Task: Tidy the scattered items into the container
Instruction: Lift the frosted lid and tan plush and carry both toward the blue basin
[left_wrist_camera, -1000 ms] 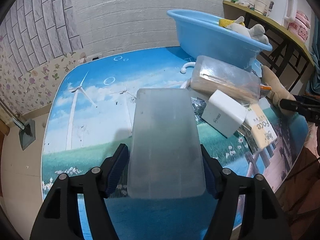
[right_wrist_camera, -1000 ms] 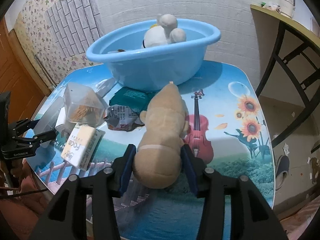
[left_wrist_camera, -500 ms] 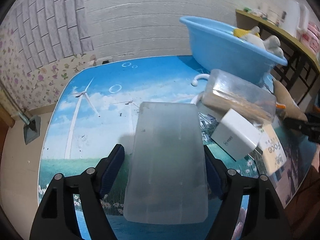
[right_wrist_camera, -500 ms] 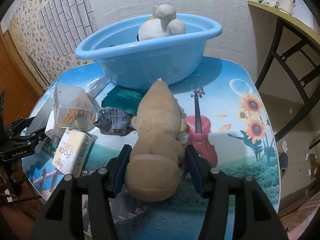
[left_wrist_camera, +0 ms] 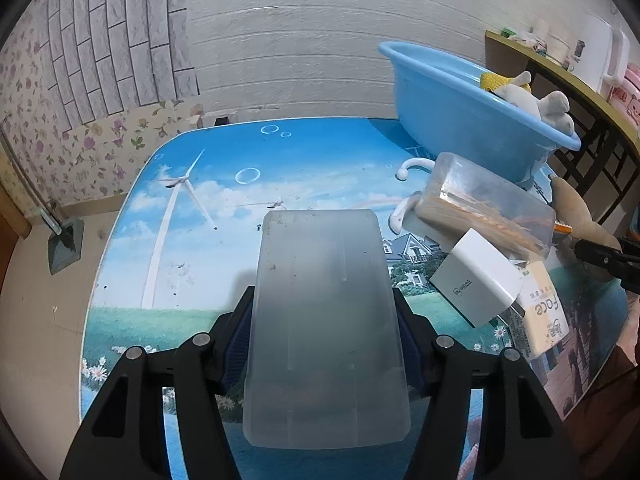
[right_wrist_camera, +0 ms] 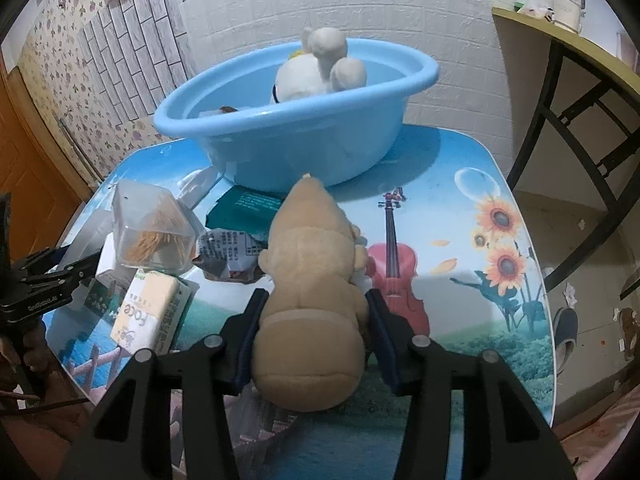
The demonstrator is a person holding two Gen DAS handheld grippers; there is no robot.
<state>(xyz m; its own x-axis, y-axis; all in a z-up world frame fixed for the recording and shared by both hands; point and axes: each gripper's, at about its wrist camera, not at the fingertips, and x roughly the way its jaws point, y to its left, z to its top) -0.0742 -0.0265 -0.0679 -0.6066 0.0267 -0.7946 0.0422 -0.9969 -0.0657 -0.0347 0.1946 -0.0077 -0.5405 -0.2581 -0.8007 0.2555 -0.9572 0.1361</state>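
My left gripper (left_wrist_camera: pixel 324 340) is shut on a frosted translucent plastic box (left_wrist_camera: pixel 326 320) and holds it above the table. My right gripper (right_wrist_camera: pixel 316 328) is shut on a tan plush toy (right_wrist_camera: pixel 312 288) lifted off the table. The blue basin (right_wrist_camera: pixel 296 136) stands at the back of the table with a white plush toy (right_wrist_camera: pixel 316 68) inside; it also shows in the left wrist view (left_wrist_camera: pixel 468 116). A clear tub of toothpicks (left_wrist_camera: pixel 480 204), a white charger box (left_wrist_camera: pixel 476 280) and a yellow "Face" tissue pack (right_wrist_camera: pixel 148 312) lie scattered in front of the basin.
A crumpled wrapper (right_wrist_camera: pixel 228 252) and a green packet (right_wrist_camera: pixel 248 208) lie near the basin. A white hook (left_wrist_camera: pixel 412 168) lies by the tub. A dark-framed side table (right_wrist_camera: pixel 580 92) stands to the right. The picture-printed table (left_wrist_camera: pixel 192 208) ends near a floral wall.
Both grippers have risen a little with their loads. The left view has swung left, so the basin and clutter sit farther right. The plush toy now reaches closer to the basin.
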